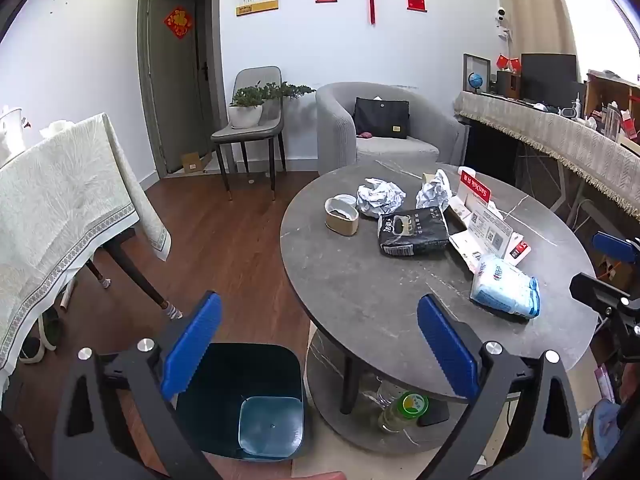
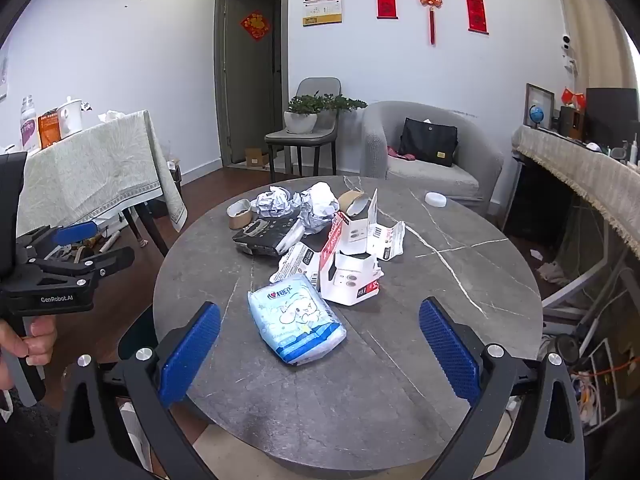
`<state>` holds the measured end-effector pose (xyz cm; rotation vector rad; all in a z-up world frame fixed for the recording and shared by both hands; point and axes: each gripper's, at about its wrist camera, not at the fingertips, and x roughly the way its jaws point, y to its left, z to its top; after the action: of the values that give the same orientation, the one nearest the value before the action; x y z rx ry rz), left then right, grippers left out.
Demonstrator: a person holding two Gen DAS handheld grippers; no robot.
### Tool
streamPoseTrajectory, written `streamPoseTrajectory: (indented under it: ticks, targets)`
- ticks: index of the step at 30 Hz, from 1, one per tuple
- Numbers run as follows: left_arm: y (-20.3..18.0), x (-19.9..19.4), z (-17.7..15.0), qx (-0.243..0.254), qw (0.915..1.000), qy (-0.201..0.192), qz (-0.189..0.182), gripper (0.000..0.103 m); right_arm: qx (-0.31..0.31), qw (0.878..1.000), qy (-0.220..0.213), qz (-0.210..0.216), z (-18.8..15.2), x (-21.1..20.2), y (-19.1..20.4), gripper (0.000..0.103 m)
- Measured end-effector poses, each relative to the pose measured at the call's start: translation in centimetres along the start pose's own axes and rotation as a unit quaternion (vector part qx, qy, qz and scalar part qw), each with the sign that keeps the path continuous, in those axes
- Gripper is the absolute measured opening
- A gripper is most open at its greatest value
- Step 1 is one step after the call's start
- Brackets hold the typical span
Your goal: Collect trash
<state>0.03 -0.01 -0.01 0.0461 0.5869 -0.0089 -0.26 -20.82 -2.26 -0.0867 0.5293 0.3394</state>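
A round grey table (image 1: 360,288) (image 2: 360,380) holds trash: a blue tissue pack (image 1: 505,285) (image 2: 295,316), a black packet (image 1: 412,231) (image 2: 266,234), crumpled paper (image 1: 378,197) (image 2: 276,201), torn white-and-red cardboard packaging (image 1: 486,222) (image 2: 352,264) and a tape roll (image 1: 341,216) (image 2: 239,213). A dark blue bin (image 1: 256,400) stands on the floor left of the table. My left gripper (image 1: 320,360) is open and empty above the bin and the table edge. My right gripper (image 2: 320,354) is open and empty, just short of the tissue pack.
A cloth-covered table (image 1: 60,208) stands at left. A grey armchair (image 1: 384,128) and a chair with a plant (image 1: 250,116) stand behind. A draped counter (image 1: 560,132) runs along the right. Bottles (image 1: 402,412) lie on the table's lower shelf.
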Motion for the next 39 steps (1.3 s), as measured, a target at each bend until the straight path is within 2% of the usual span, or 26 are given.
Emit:
streamPoseTrajectory:
  ticks: [39]
  targets:
    - [-0.18,0.38,-0.35,-0.004,1.0000,0.002,-0.002,0.100,0.003,1.000,-0.001,0.003,0.23,-0.06,0.10,0.100]
